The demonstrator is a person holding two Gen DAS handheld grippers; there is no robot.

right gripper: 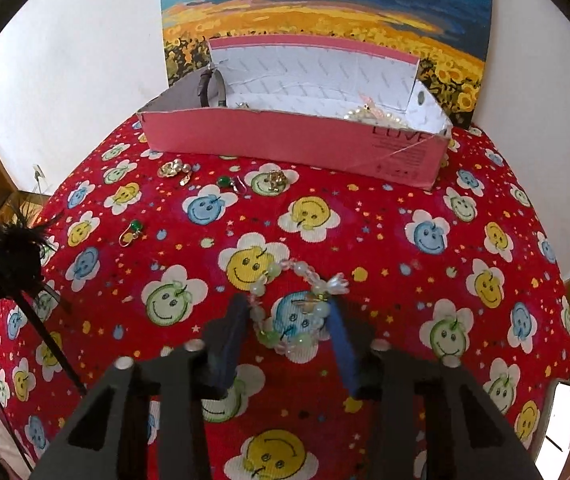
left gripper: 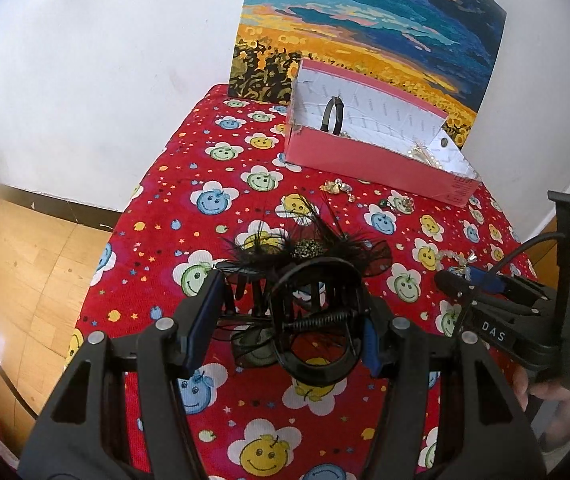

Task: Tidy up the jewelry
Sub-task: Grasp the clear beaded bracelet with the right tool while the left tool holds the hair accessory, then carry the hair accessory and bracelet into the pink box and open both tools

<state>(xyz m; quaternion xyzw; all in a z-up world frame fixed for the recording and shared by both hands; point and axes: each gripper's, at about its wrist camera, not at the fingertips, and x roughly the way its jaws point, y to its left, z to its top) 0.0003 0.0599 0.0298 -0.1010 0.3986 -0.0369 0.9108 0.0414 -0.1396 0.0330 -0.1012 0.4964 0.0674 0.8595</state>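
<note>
My left gripper (left gripper: 289, 320) is closed on a black claw hair clip with feathers (left gripper: 313, 280), held above the red cloth. My right gripper (right gripper: 289, 328) is open, its fingers either side of a clear and green bead bracelet (right gripper: 297, 308) lying on the cloth; it also shows in the left wrist view (left gripper: 465, 276). A pink box (right gripper: 285, 140) stands at the back with a dark watch strap (right gripper: 209, 88) and pearl pieces (right gripper: 373, 114) inside. The box also shows in the left wrist view (left gripper: 365, 156).
Loose pieces lie before the box: a gold pearl brooch (right gripper: 175, 170), green earrings (right gripper: 229, 182) (right gripper: 133, 230) and a gold ring piece (right gripper: 275, 180). A painting (right gripper: 325, 12) leans on the wall behind. A phone (right gripper: 561, 420) lies at the right edge.
</note>
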